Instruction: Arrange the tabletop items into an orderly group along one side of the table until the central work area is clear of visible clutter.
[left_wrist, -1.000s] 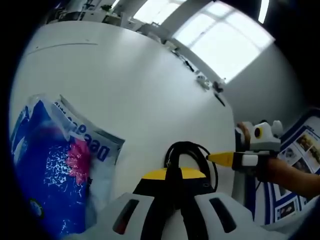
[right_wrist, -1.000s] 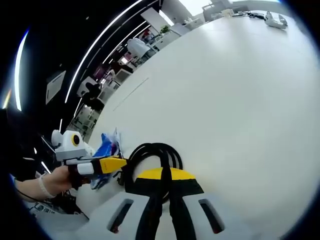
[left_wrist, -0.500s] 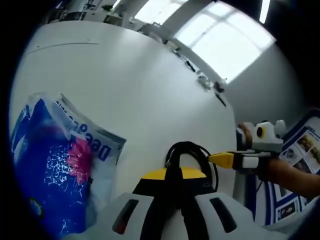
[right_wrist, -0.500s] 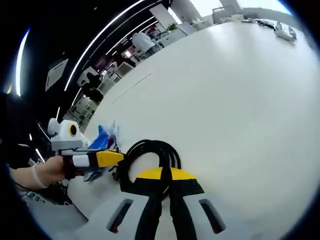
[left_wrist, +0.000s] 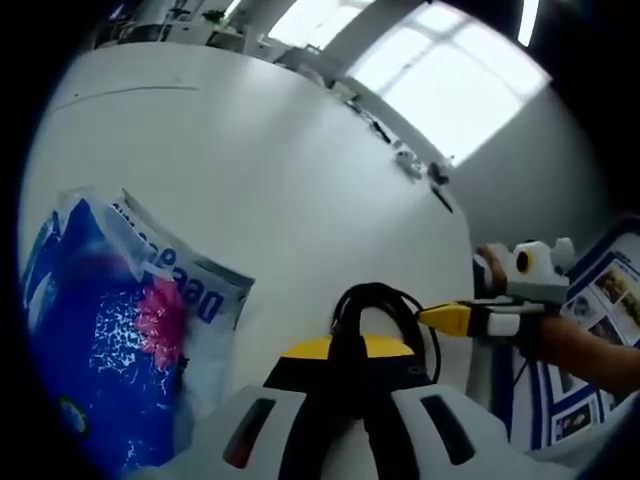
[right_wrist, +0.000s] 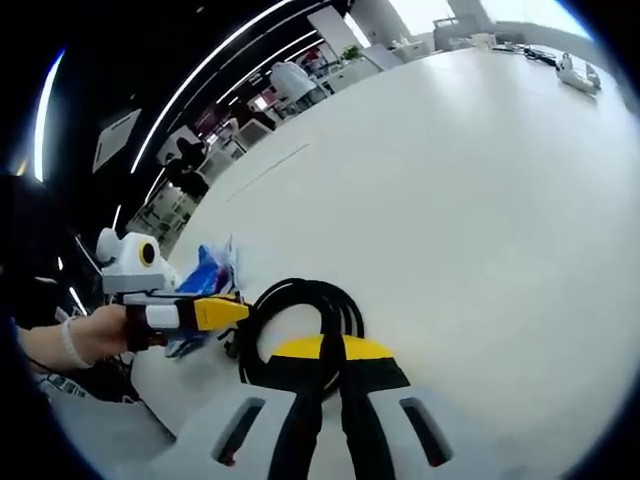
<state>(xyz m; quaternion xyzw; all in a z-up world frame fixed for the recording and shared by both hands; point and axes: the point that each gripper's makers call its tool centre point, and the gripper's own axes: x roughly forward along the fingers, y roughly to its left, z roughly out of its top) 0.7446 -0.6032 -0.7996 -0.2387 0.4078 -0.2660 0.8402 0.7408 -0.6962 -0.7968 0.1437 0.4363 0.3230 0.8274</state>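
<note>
- In the left gripper view, the left gripper's (left_wrist: 345, 370) jaws look closed to a narrow slit around the black coiled cable (left_wrist: 380, 305), which loops out ahead toward 12 o'clock.
- In the right gripper view, the right gripper (right_wrist: 325, 375) has its jaws just as narrow on the same cable (right_wrist: 300, 315).
- Each gripper's yellow tip reaches the coil from the side: the right one at 3 o'clock (left_wrist: 455, 317), the left one at 9 o'clock (right_wrist: 205, 312).
- Compared with a second ago, the scene is nearly unchanged; the other gripper sits slightly nearer the coil in the right gripper view.
- The blue printed bag (left_wrist: 110, 340) lies flat on the white tabletop (left_wrist: 260, 170) at 9 o'clock of the left jaws, its long axis running from 7 to 11 o'clock.
</note>
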